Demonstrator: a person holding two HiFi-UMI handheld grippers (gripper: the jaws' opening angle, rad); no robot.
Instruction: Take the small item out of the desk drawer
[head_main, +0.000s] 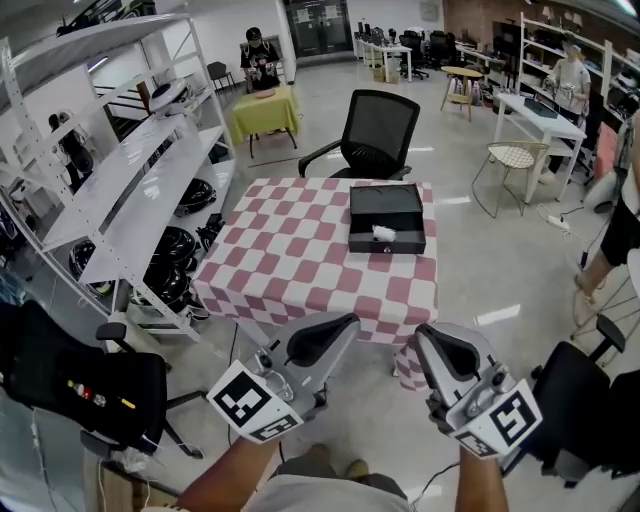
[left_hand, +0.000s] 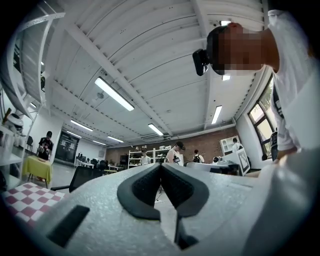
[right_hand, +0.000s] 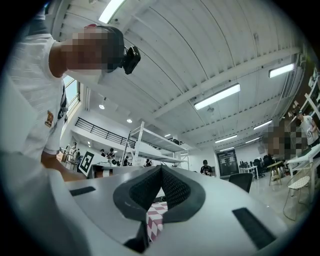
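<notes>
Checkered desk (head_main: 300, 270) ahead of me, both tools well short of it.
My left hand-held gripper (head_main: 338, 328) and right hand-held gripper (head_main: 442, 345) are pinched closed and empty, I'd judge readied for the approach. The small item (head_main: 384, 234), white and possibly crumpled, lies in the open black drawer (head_main: 386, 205). I read no writing, only square markers (head_main: 245, 400).

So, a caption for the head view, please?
Left gripper and right gripper, shut, face a checkered table; the black drawer on it holds a white item.
</notes>
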